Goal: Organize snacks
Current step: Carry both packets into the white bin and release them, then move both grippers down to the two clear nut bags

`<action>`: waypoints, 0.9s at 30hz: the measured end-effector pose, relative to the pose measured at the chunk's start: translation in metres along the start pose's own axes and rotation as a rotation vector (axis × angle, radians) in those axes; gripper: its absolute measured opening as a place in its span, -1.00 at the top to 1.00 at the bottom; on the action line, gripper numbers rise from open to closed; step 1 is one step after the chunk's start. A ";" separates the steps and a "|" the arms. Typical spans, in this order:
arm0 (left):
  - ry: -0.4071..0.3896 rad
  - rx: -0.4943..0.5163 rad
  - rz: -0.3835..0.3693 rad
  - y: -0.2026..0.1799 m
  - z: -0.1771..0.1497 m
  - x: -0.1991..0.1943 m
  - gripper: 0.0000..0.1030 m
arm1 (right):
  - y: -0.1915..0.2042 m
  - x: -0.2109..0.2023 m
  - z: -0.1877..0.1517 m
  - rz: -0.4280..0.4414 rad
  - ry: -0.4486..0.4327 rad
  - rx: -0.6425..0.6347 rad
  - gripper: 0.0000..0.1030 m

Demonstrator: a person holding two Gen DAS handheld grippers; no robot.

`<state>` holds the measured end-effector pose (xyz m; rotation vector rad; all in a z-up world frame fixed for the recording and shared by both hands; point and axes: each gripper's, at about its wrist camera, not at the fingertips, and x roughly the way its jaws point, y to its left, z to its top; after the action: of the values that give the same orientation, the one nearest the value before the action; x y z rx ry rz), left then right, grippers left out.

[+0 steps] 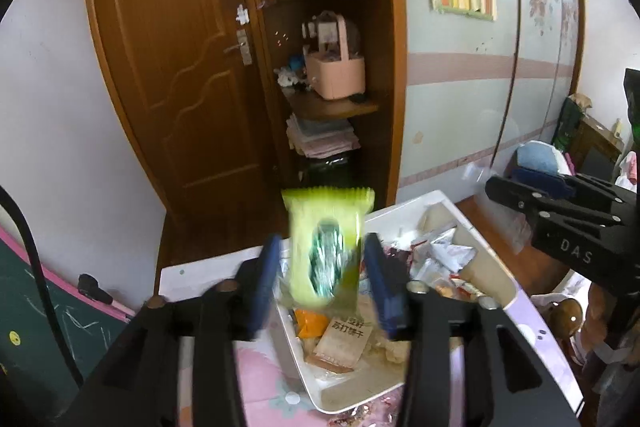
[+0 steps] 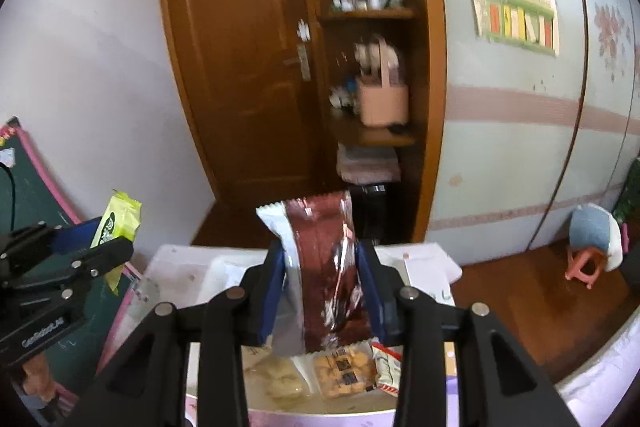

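Two packets up: left hand-held gripper half-open, yellow packet slipping loose, right hand-held gripper around brown packet, so release both squarely over the white bin.

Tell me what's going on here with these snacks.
A person is sorting snacks with two handheld grippers. The left gripper has a yellow-green snack packet upright between its fingers, the pads apparently off its sides. The right gripper holds a brown-and-white foil packet. Both are raised above a white bin full of assorted wrapped snacks.
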<state>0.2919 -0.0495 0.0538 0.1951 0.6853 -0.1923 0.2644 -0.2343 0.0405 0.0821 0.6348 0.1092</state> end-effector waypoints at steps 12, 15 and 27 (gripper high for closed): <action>0.045 -0.030 0.011 0.016 -0.024 0.025 -0.50 | -0.010 0.011 -0.030 0.021 0.087 0.033 0.06; 0.066 -0.030 0.019 0.017 -0.037 0.021 -0.50 | -0.004 0.004 -0.037 0.026 0.094 0.004 0.06; 0.057 -0.030 0.020 0.025 -0.063 -0.031 -0.51 | 0.021 -0.054 -0.056 0.060 0.081 -0.090 0.06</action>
<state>0.2355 -0.0071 0.0289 0.1788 0.7421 -0.1581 0.1861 -0.2177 0.0299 0.0102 0.7076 0.1996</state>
